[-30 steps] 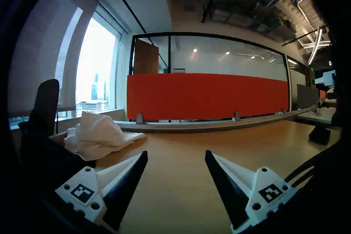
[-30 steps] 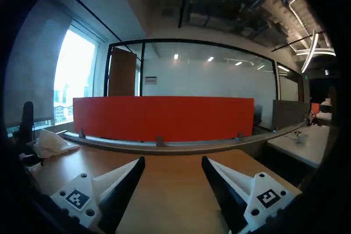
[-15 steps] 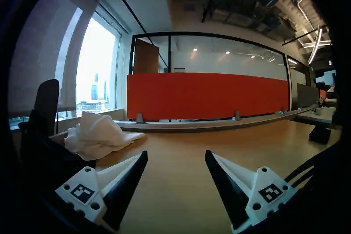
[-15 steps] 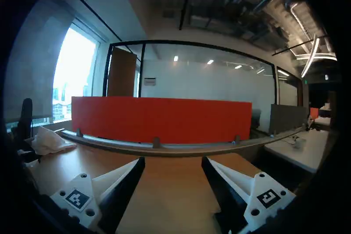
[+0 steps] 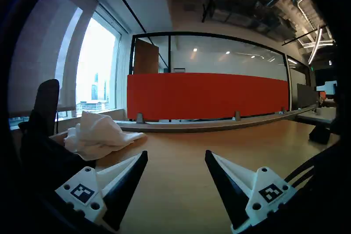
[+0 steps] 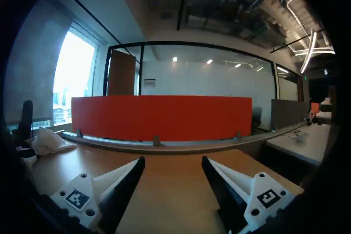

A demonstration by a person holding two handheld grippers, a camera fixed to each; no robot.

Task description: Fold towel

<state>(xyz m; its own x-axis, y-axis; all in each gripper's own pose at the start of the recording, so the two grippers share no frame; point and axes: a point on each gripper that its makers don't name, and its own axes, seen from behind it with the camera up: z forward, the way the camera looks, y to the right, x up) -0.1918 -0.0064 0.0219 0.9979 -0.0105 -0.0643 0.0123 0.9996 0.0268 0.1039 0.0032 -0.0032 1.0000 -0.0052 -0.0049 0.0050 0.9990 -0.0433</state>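
The left gripper (image 5: 175, 152) was held low and level, pointing toward the far side, with its jaws spread wide. Its two fingers (image 5: 125, 181) were white with black inner faces and tapered to points. Each carried a square black-and-white tag (image 5: 82, 192) near its base. The right gripper (image 6: 172, 158) sat in much the same pose, level and facing the far side, its jaws equally wide apart, with a like tag on each finger.

An office: long wooden desks (image 5: 188, 181) with orange dividers (image 5: 206, 95), glass-walled room (image 6: 206, 78).
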